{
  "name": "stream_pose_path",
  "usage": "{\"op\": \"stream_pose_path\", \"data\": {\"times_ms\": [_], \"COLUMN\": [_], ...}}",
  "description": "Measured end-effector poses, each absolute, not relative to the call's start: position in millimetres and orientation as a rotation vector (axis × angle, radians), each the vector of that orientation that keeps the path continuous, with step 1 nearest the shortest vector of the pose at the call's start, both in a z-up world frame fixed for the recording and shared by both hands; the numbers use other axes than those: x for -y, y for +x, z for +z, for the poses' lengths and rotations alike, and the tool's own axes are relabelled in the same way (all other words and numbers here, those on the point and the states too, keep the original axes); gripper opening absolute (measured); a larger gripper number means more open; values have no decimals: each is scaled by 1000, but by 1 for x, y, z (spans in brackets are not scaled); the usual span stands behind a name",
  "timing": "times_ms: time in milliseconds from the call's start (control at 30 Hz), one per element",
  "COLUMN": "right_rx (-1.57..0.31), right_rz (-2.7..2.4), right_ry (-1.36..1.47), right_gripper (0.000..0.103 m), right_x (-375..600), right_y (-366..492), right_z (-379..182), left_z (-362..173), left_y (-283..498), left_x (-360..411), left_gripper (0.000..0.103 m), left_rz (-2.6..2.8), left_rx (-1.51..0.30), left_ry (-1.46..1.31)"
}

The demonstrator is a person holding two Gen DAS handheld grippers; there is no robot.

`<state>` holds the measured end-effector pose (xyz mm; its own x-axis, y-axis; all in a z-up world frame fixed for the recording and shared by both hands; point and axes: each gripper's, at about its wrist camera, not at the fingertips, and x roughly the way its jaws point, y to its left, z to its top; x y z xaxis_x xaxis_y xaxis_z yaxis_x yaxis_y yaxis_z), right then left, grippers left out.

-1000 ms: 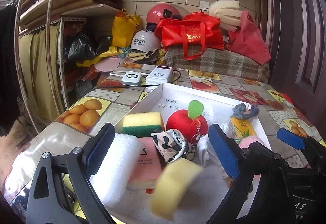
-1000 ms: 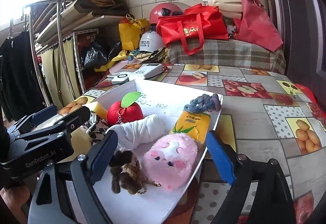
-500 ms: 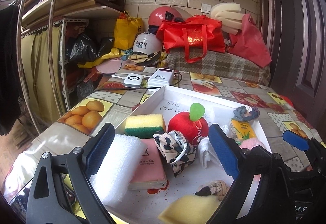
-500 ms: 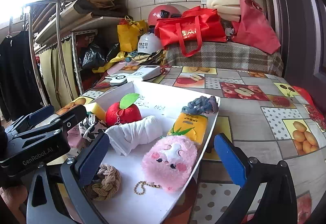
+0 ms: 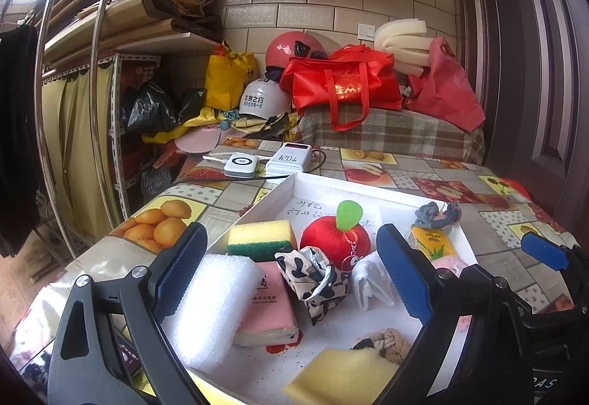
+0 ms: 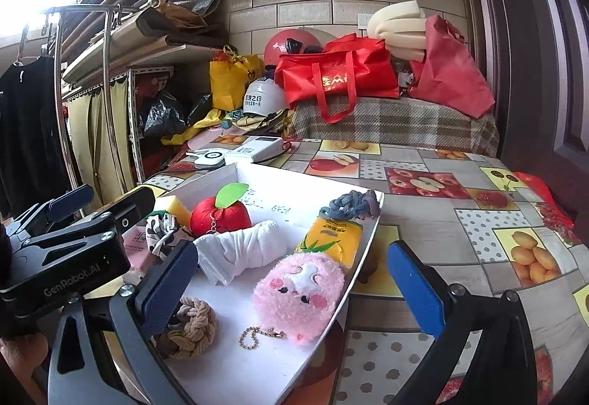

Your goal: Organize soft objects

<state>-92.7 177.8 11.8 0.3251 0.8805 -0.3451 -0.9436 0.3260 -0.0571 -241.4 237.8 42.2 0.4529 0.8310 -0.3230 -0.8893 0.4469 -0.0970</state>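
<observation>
A: Left wrist view first. The left gripper [image 5: 291,280] hung over the tray [image 5: 324,183], jaws spread wide and nothing between the pads. Below it lay the foam block [image 5: 215,305], pink tissue pack [image 5: 270,305], scrubber [image 5: 261,236], spotted cloth [image 5: 313,276] and apple plush [image 5: 333,245]. A yellow sponge [image 5: 338,377] sat at the near edge, touching the rope knot [image 5: 383,340].

B: So everything soft was in the tray?

A: All I could see, yes. Right wrist view now. The right gripper [image 6: 291,285] was released too, empty; its jaws had just been opening. The pink plush [image 6: 300,294] sat by the tray's right rim, its chain [image 6: 257,334] trailing loose, the white cloth [image 6: 239,250] and yellow pack [image 6: 333,237] just behind it, the grey knot [image 6: 349,204] at the far rim.

B: What could have gone wrong?

A: I'd judge three things. That plush was close to the rim; a nudge from a finger could have rolled it onto the table [image 6: 460,221]. The chain could have snagged a pad. And the two grippers were near each other over a crowded tray, so reaching across could have knocked them together or shoved the sponge out.
</observation>
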Motion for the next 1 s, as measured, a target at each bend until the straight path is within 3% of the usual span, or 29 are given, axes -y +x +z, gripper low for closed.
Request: {"op": "stream_pose_path", "data": {"times_ms": [600,1000], "right_rx": [-333,-403], "right_rz": [1190,1126], "right_ry": [-239,-51], "right_gripper": [103,103], "right_x": [-110,-57], "right_y": [-80,-45], "right_z": [9,17], "left_z": [40,40], "left_y": [-237,-234], "left_x": [-188,-170], "left_gripper": [94,94], "left_rz": [1011,997], "left_rx": [-277,-301], "left_ry": [-229,-229]}}
